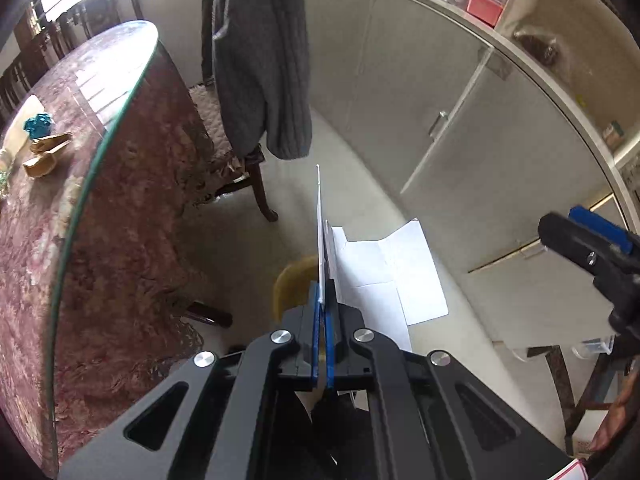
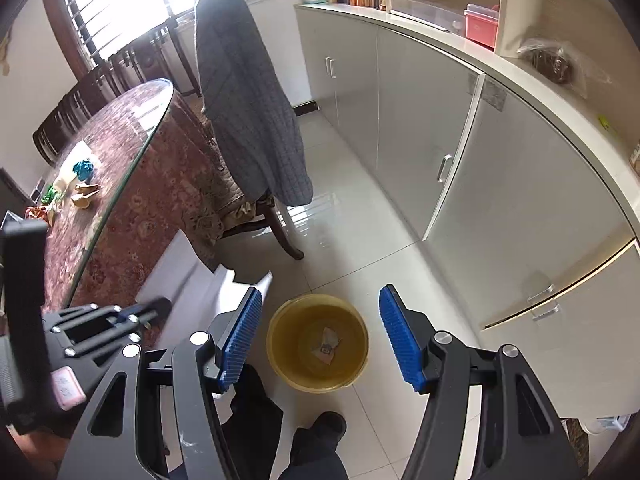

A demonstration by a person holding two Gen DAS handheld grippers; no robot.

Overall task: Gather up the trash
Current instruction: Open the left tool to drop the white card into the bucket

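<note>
Left gripper point(image 1: 323, 300) has its blue pads clamped tight on a sheet of white paper point(image 1: 394, 276), which sticks out past the fingertips and hangs over the floor beside the table point(image 1: 60, 208). Right gripper point(image 2: 320, 336) is wide open with nothing in it, hovering right above the yellow bin point(image 2: 318, 346) on the tiles. One scrap point(image 2: 328, 346) sits in the bin bottom, and more trash point(image 2: 86, 194) lies on the table.
</note>
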